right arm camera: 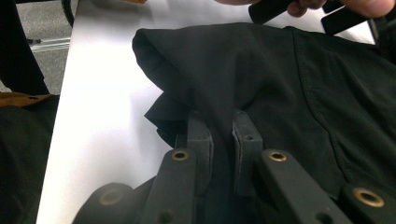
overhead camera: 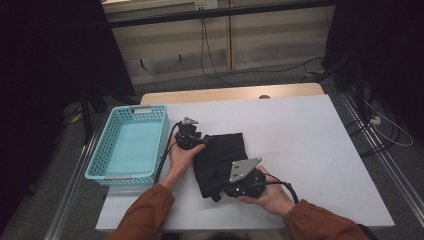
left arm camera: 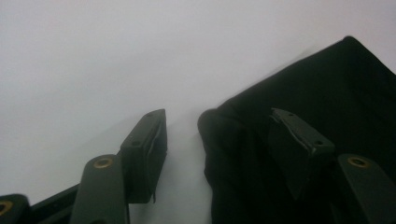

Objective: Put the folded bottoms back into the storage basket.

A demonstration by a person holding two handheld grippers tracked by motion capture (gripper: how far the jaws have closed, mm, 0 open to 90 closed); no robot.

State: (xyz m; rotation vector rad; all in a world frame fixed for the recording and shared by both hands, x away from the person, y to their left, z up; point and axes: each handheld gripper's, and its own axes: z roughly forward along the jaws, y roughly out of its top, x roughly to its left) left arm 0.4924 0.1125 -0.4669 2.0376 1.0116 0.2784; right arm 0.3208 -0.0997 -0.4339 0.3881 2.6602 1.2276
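Right tool (right arm camera: pixel 223 140): jaws nearly closed, pinching a fold of the folded black fabric garment (overhead camera: pixel 220 162) at its 6 o'clock edge. Left tool (left arm camera: pixel 219 140): jaws wide apart, straddling the garment's 10 o'clock corner, one jaw over cloth, one over bare surface. Garment lies at centre of the white rectangular surface (overhead camera: pixel 310 150). Turquoise perforated plastic basket (overhead camera: pixel 102 150) stands at 9 o'clock, apart from the garment.
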